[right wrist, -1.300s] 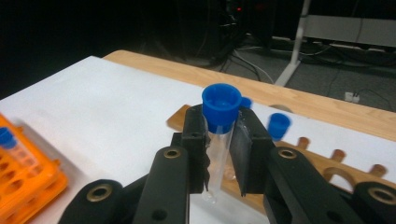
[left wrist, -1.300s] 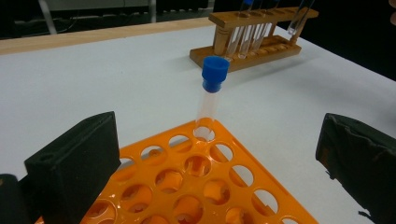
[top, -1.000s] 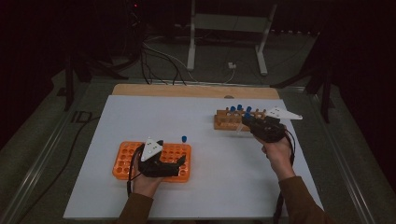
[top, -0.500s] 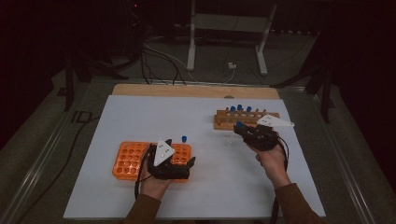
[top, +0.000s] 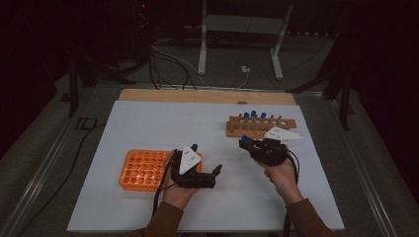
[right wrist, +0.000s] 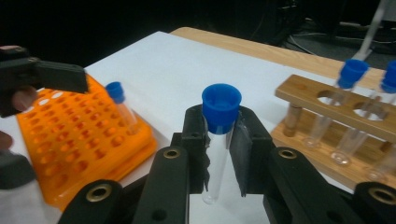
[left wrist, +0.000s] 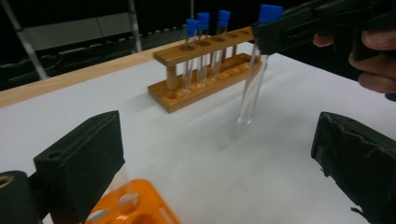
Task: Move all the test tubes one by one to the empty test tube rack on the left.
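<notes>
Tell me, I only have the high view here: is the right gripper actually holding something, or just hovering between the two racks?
Observer: The right gripper is shut on a blue-capped test tube, gripped just under its cap, tube hanging upright.
Operator: Is the tube clear of the table?
Observer: In the left gripper view its rounded bottom hangs above the white sheet, apart from the wooden rack.
Operator: And the left gripper?
Observer: The left gripper stands open with nothing between its jaws, pointed toward the tube.
Operator: Anything in the orange rack?
Observer: One blue-capped tube stands in the orange rack.
</notes>
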Demonstrator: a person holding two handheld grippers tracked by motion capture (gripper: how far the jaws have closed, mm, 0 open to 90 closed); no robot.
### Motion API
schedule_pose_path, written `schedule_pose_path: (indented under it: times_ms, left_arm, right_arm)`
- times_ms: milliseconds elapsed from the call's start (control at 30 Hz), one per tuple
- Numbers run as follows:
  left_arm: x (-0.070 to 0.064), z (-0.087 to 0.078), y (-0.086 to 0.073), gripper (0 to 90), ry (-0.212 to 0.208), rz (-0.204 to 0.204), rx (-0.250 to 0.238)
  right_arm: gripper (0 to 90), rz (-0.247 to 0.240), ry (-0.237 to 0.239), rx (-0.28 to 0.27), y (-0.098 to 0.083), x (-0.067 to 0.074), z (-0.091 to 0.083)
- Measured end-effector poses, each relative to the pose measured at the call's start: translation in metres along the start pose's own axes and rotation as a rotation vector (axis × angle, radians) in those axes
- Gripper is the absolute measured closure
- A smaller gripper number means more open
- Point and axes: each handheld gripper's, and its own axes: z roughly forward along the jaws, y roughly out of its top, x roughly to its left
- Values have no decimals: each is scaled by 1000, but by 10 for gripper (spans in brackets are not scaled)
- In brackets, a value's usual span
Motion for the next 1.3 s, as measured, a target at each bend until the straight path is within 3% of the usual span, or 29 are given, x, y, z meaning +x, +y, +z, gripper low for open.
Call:
schedule_pose_path:
  times_ms: [233,433,567,733,933,1067,1233,1300]
  left_arm:
    - [-11,17,2,68,-5,16,25]
    - [-17,28,7,170,5,11,29]
    - [-22,34,8,286,-3,13,32]
    - [-24,38,10,511,-15,18,36]
    - [-23,38,11,678,-34,12,34]
    - [-24,38,11,748,-47,23,36]
    - [-24,39,11,770,-51,36,39]
    - [-23,39,11,771,-49,30,44]
  right_arm:
    - [770,-19,33,5,2,12,1]
    - [770,-21,66,7,2,20,1]
    - [769,-18,86,8,2,24,2]
    - [769,-33,105,14,3,30,3]
    - [769,-38,114,21,2,33,5]
    - [770,-42,114,20,2,34,5]
    - [762,-42,119,21,2,33,5]
    - [655,-42,139,6,2,32,4]
